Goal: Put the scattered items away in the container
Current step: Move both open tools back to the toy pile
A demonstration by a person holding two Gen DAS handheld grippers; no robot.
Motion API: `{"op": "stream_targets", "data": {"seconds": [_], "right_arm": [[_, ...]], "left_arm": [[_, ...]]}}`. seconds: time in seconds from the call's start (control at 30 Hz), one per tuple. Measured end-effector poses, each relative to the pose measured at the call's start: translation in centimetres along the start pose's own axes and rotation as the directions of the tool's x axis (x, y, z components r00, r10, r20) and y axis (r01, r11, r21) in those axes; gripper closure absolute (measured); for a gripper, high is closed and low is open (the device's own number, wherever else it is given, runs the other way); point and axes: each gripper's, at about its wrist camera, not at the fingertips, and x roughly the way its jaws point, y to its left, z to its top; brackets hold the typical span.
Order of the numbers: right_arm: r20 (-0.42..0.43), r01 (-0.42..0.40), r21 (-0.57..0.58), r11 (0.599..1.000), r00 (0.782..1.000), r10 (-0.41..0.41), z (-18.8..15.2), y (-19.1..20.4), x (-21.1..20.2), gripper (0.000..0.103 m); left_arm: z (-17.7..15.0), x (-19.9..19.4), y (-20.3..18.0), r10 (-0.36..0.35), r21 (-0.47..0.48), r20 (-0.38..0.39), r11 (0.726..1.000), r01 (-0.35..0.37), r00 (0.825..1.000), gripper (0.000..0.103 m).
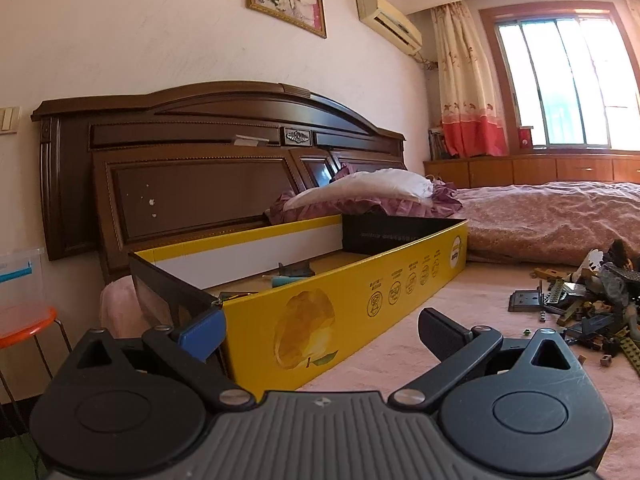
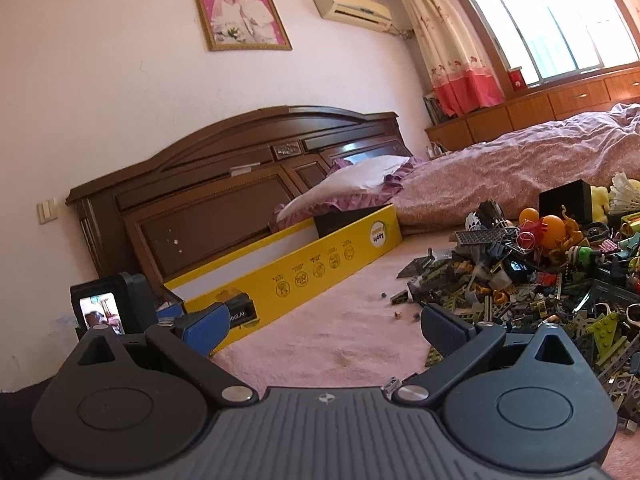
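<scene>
Left wrist view: the left claw [image 1: 322,334] gapes empty beside a long yellow box [image 1: 360,292]; the right claw [image 2: 320,330], likewise spread, faces a brick pile [image 2: 540,280] on the bed.

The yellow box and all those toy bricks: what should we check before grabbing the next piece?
1. Yellow box open on top: ok.
2. Room left inside the box: ok; only a few pieces show on its floor.
3. Left tongs open and holding nothing: ok.
4. Right tongs open and holding nothing: ok.
5. Brick pile near the right tongs: ok; it starts just beyond the right fingertip.
6. One piece easy to pinch alone: cannot tell; the pile is tangled, though small loose bits lie on the pink blanket.
</scene>
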Motion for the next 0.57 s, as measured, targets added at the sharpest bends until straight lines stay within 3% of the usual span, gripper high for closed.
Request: {"op": "stream_targets", "data": {"seconds": [0.57], "right_arm": [[-0.021, -0.019, -0.005, 1.0, 1.0, 0.019, 0.02, 0.17, 0.13, 0.0]], "left_arm": [[-0.01, -0.37, -0.44, -0.021, -0.004, 0.013, 1.0, 0.022, 1.0, 0.0]]}}
